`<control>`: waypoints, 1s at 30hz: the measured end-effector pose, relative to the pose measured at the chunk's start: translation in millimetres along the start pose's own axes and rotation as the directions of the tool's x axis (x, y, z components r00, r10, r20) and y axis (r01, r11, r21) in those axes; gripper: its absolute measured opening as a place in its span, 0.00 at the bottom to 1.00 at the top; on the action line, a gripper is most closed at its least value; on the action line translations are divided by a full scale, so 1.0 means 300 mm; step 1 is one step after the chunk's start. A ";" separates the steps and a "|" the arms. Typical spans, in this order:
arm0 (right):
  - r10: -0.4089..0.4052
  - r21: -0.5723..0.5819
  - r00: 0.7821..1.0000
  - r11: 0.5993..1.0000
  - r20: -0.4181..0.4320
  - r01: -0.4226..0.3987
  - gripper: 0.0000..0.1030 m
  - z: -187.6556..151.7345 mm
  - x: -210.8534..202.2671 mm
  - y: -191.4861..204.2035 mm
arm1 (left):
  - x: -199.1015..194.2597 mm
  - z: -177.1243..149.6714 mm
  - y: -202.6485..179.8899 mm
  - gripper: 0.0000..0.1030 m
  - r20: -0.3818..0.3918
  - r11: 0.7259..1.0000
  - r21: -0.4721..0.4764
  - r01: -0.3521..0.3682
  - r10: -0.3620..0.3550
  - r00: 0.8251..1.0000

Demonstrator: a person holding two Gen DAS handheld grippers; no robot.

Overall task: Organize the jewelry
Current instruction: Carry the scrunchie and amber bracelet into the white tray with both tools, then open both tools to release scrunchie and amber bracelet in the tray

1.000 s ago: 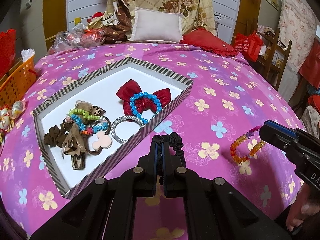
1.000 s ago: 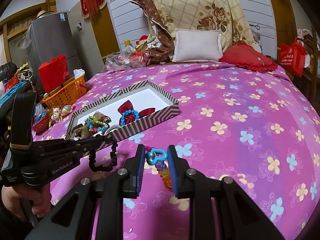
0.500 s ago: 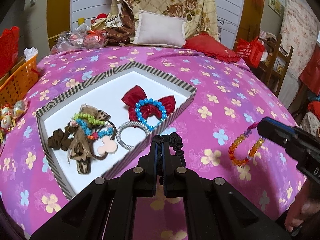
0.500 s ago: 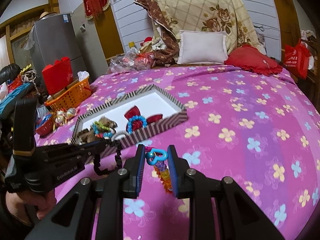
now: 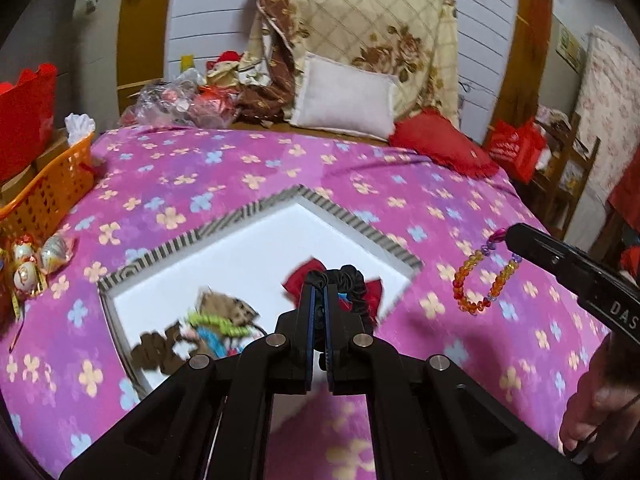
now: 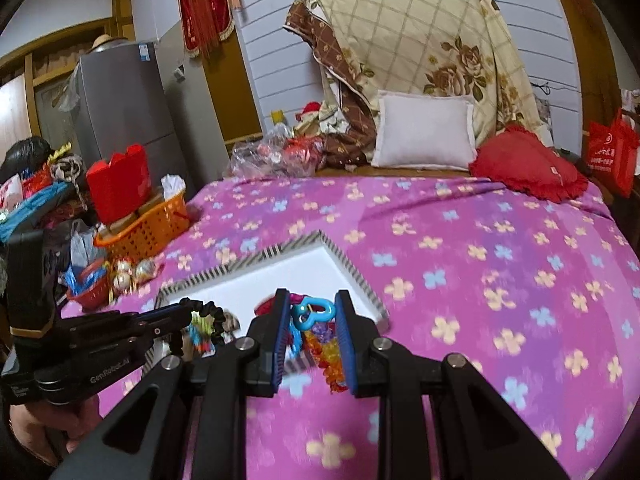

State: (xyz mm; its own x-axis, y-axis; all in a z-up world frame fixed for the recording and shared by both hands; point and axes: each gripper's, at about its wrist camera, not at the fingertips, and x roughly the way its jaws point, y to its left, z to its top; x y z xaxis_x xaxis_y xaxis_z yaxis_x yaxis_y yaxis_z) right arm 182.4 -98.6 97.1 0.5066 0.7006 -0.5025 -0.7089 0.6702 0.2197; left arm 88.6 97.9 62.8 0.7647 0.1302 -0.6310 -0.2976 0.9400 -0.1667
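A striped-rim white tray (image 5: 360,222) lies on the pink flowered bedspread and holds a red bow (image 5: 298,278), a brown bow and several bracelets. My left gripper (image 5: 319,286) is shut on a black scrunchie (image 5: 352,280) and holds it above the tray's near side. My right gripper (image 6: 312,300) is shut on an orange beaded bracelet (image 6: 330,356) with a blue heart charm (image 6: 310,312), over the tray's near right corner (image 6: 376,304). In the left wrist view the bracelet (image 5: 476,280) hangs from the right gripper to the right of the tray.
An orange basket (image 5: 44,192) and small ornaments (image 5: 36,258) sit at the bed's left edge. A white pillow (image 5: 344,96), a red cushion (image 5: 436,146) and piled bedding lie at the head. A red bag (image 5: 516,148) and a wooden chair stand on the right.
Both grippers have moved forward and up toward the tray with their items still held. The scrunchie now hangs over the tray, and the bracelet has come closer to its right corner.
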 end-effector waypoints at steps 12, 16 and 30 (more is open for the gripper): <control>0.039 0.028 0.999 0.999 0.002 -0.039 0.22 0.028 0.147 0.027 | 0.106 -0.024 0.153 0.00 -0.036 0.993 -0.079 -0.089 0.086 0.996; 0.054 0.030 0.999 0.998 -0.011 -0.053 0.22 0.023 0.206 0.068 | 0.093 -0.028 0.178 0.00 -0.037 0.992 -0.087 -0.090 0.087 0.996; 0.180 0.070 0.979 0.982 -0.099 -0.174 0.22 -0.045 0.398 0.197 | 0.147 -0.073 0.250 0.00 -0.125 0.979 -0.103 -0.174 0.161 0.979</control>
State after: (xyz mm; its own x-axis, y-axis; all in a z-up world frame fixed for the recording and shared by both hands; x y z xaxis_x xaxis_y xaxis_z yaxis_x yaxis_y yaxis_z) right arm 194.5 21.3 38.8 0.3197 0.7822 -0.5348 -0.7498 0.5539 0.3618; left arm 87.4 167.2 5.9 0.6296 0.2393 -0.7392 -0.4833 0.8656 -0.1314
